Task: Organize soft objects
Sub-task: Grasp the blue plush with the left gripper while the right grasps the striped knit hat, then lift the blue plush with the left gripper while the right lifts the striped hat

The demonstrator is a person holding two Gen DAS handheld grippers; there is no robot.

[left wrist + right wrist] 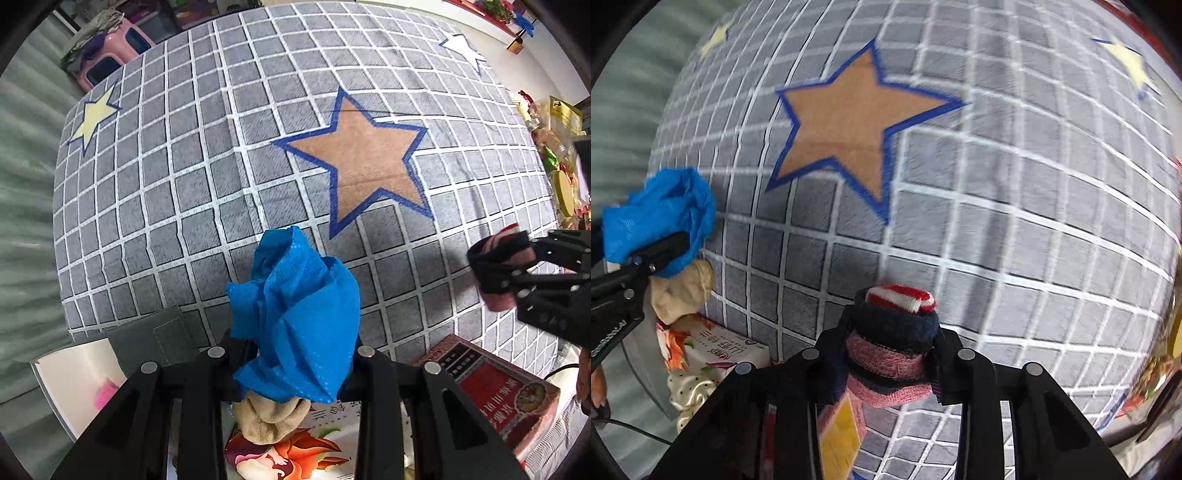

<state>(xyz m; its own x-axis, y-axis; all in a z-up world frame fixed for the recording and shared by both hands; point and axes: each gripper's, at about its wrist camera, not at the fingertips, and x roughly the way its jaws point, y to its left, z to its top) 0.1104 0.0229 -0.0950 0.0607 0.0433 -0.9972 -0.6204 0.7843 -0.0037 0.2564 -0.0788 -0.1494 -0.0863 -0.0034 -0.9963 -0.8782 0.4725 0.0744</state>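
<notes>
My left gripper is shut on a crumpled blue cloth, which bulges up between its fingers above the grey checked bedspread. Under it lies a beige sock. My right gripper is shut on a rolled sock bundle, navy and pink with a red-and-white striped tip. In the left wrist view that bundle and the right gripper hang at the right edge. The right wrist view shows the blue cloth and the beige sock at the far left.
A red printed box and a flowery tissue pack lie near the bed's front edge. A pink stool stands beyond the far left corner. Snack packets clutter the right side. A brown star marks the bedspread's middle.
</notes>
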